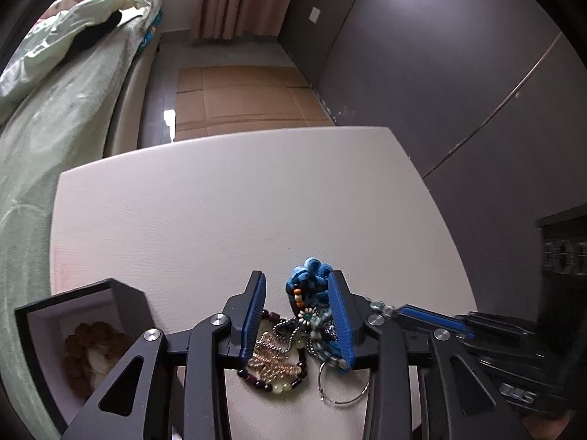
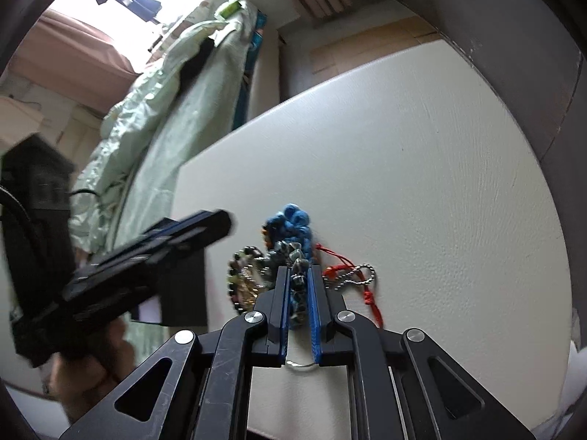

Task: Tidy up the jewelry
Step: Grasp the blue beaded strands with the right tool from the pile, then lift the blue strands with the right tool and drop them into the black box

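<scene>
Lifting now looks like the chief hazard, since the jewelry pile [image 1: 293,341] lies as one tangle on the white bench [image 1: 220,212], low in the centre of both views. In the right wrist view the right hand-held gripper [image 2: 298,286] has its blue pads pressed nearly together on a strand of grey-green beads [image 2: 296,275], which runs straight into the blue knotted cord ornament [image 2: 290,223]. A red cord [image 2: 368,293] and a ball chain [image 2: 357,275] lie just right of those fingers, touching the heap. If that strand rises, I judge the whole cluster would likely come with it, or the strand could snag and strain.

In the left wrist view the left hand-held gripper [image 1: 298,315] is spread, its fingers straddling the pile without pressing on anything: the blue ornament [image 1: 310,278] sits against the right finger, while the gold chain [image 1: 273,361], the dark-and-pale bead bracelet [image 1: 279,385] and the silver ring [image 1: 345,385] lie between and below. Closing here could pinch several pieces at once rather than one.

The open black box [image 1: 73,348], lower left of that view, already holds a brown beaded piece [image 1: 91,348]; it stands close to the left finger linkage, so a sideways sweep might knock it. The two tools also sit very close together and could collide.
</scene>
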`<control>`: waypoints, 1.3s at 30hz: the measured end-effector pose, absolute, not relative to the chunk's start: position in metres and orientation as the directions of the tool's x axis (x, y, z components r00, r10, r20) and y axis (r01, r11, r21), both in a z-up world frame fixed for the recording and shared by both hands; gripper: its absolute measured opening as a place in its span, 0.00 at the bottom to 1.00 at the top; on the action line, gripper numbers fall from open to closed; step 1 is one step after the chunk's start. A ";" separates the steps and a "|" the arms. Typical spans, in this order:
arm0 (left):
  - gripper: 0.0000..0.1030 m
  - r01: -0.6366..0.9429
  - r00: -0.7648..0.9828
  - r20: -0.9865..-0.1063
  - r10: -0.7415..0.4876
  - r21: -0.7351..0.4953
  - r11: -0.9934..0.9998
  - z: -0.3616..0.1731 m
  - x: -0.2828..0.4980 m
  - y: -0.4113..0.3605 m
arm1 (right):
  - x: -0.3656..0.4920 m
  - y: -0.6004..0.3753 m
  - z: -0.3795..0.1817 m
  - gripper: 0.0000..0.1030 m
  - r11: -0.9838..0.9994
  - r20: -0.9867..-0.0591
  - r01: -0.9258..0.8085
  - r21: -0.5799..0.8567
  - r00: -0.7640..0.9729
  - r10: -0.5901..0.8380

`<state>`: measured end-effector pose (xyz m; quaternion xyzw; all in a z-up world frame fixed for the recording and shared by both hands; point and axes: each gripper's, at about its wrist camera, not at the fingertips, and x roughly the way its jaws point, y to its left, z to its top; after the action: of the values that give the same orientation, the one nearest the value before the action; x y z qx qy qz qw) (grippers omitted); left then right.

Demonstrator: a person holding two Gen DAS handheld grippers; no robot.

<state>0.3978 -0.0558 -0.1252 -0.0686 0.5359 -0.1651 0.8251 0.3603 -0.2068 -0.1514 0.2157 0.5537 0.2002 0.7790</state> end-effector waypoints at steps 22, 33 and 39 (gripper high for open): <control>0.10 0.206 0.346 -0.876 -0.338 -0.280 0.938 -0.137 0.398 -0.069 | 0.358 -0.233 -0.128 0.10 0.780 -0.703 -0.062 0.622 0.394 0.592; 0.10 0.210 0.459 -0.802 -0.383 -0.321 0.923 -0.077 0.368 -0.042 | 0.356 -0.226 -0.110 0.10 0.746 -0.642 -0.117 0.656 0.434 0.632; 0.10 0.183 0.517 -0.771 -0.371 -0.324 0.928 -0.048 0.355 -0.016 | 0.351 -0.212 -0.097 0.10 0.722 -0.608 -0.159 0.673 0.437 0.663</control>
<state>0.3547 -0.0164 -0.0480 -0.1012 0.4646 -0.1604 0.8650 0.3513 -0.2123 -0.0969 0.2711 0.4649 0.2559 0.8031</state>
